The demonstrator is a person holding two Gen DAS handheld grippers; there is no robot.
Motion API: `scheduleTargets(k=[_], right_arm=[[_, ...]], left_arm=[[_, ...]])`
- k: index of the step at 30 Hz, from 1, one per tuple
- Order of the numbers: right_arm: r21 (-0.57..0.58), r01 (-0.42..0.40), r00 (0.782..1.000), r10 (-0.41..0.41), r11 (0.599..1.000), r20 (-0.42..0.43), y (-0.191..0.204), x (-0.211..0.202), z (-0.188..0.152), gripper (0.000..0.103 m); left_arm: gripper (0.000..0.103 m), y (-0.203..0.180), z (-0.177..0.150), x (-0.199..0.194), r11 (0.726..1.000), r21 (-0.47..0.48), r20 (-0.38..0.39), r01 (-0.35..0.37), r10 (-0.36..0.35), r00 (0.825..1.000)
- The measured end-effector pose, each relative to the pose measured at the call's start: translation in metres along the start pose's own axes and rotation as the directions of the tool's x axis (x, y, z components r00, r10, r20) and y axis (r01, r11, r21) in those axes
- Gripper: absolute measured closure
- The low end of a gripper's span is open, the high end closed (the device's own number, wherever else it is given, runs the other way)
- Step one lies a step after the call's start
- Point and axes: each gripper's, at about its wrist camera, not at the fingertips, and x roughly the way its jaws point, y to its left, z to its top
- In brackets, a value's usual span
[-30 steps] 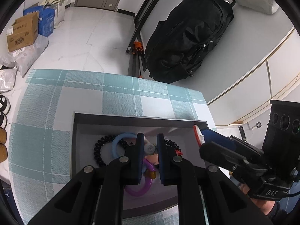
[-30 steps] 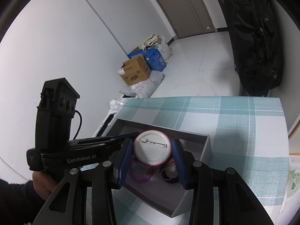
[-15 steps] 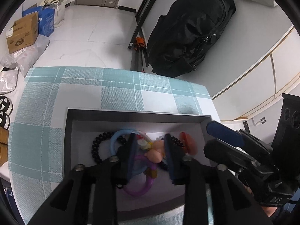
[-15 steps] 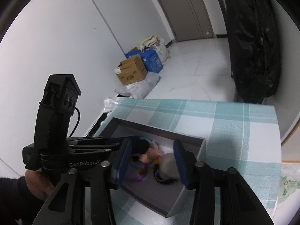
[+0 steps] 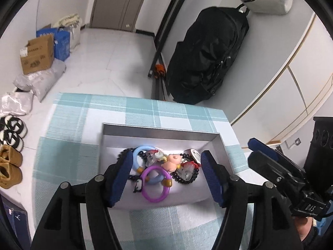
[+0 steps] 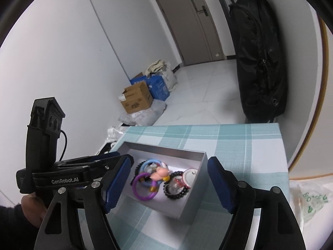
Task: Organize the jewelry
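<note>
Both tongs, left (image 5: 166,174) and right (image 6: 169,182), are held released above the grey box (image 6: 199,184); its tangled bracelets (image 5: 155,186) could be dragged out together.

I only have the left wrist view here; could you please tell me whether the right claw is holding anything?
Observer: No, the right claw is open and empty, and the grey box shows between its fingers.
Operator: Thank you. One of my own claw's fingers half hides the white badge; how does it lie?
Observer: The white badge lies inside the box with its pin side up, partly on the black bead bracelet.
Operator: Is there anything past the right edge of the table?
Observer: Yes, a plastic bag with green print shows just beyond that edge.
</note>
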Motion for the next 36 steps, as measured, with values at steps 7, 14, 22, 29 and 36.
scheduleTargets(k=[7, 14, 22, 29, 36], right_arm=[[-0.042, -0.014, 0.998, 0.017, 0.999, 0.067, 0.019, -0.026, -0.01, 0.017], [-0.075, -0.001, 0.994, 0.01, 0.997, 0.112, 0.034, -0.043, -0.02, 0.005], [-0.09, 0.027, 0.993, -0.016, 0.996, 0.119, 0.042, -0.054, -0.037, 0.0], [-0.099, 0.041, 0.993, -0.03, 0.994, 0.114, 0.044, -0.059, -0.048, 0.0], [-0.094, 0.043, 0.994, -0.033, 0.995, 0.103, 0.045, -0.06, -0.052, 0.0]], left_arm=[[0.04, -0.007, -0.011, -0.029, 0.996, 0.01, 0.099, -0.087, 0.086, 0.991], [0.039, -0.008, -0.025, -0.05, 0.986, -0.026, 0.155, -0.166, 0.169, 0.973], [0.039, -0.004, -0.045, -0.059, 0.98, -0.045, 0.157, -0.194, 0.199, 0.967], [0.024, -0.01, -0.05, -0.075, 0.974, -0.037, 0.224, -0.224, 0.226, 0.948], [0.023, -0.017, -0.057, -0.079, 0.974, 0.0, 0.252, -0.226, 0.219, 0.943]])
